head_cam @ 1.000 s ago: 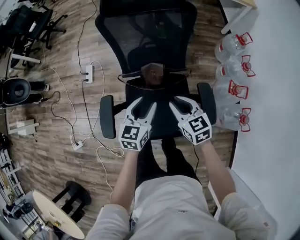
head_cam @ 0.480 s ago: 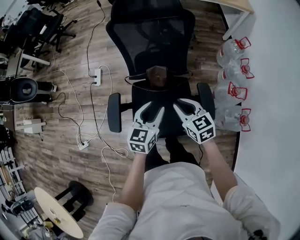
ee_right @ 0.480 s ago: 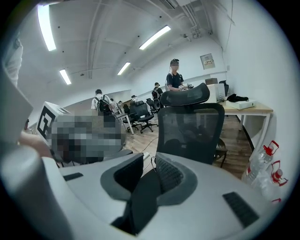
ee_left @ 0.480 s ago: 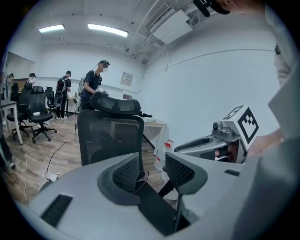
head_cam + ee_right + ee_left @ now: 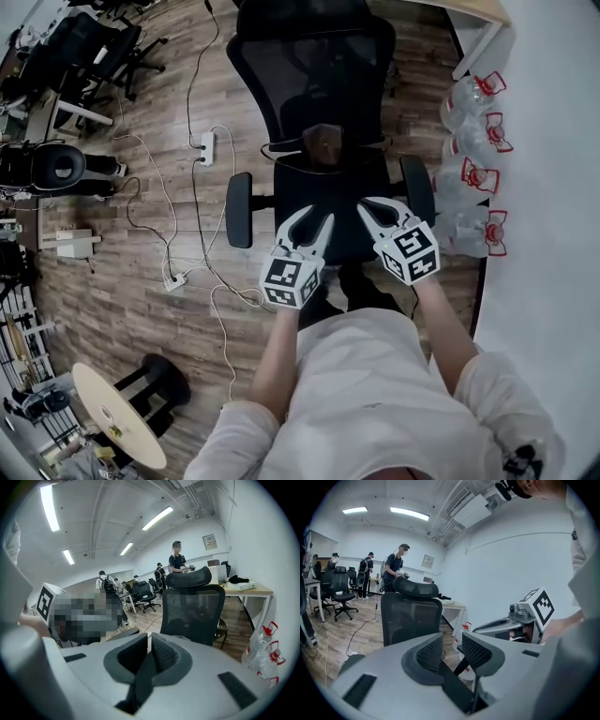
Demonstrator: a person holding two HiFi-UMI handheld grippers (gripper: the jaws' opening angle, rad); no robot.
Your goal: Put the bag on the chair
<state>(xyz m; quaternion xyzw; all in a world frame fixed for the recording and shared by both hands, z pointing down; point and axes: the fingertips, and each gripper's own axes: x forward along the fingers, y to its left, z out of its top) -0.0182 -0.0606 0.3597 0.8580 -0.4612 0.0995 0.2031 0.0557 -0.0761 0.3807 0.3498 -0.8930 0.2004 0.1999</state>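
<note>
A small brown bag [image 5: 323, 145] lies on the seat of the black mesh office chair [image 5: 323, 70], against the backrest, with its thin straps spread to both sides. Neither gripper touches it. My left gripper [image 5: 317, 217] hovers over the seat's front edge. Its jaws have just been closing and stand open with nothing between them, as the left gripper view [image 5: 451, 639] shows. My right gripper [image 5: 373, 202] is beside it. Its jaws have just been closing to a thin slit with nothing in it [image 5: 149, 639]. Both gripper views face the chair back [image 5: 410, 618] [image 5: 192, 611]; the gripper bodies hide the bag.
Several clear water jugs [image 5: 473, 178] with red caps stand on the floor to the right of the chair, along a white wall. Cables and a power strip [image 5: 206, 145] lie on the wood floor at left. Other chairs [image 5: 84, 47] stand far left. People stand in the background.
Both grippers have drawn back from the bag toward the seat's front edge. The right jaws have narrowed to a slit and the left have narrowed a little. The bag stays on the seat.
</note>
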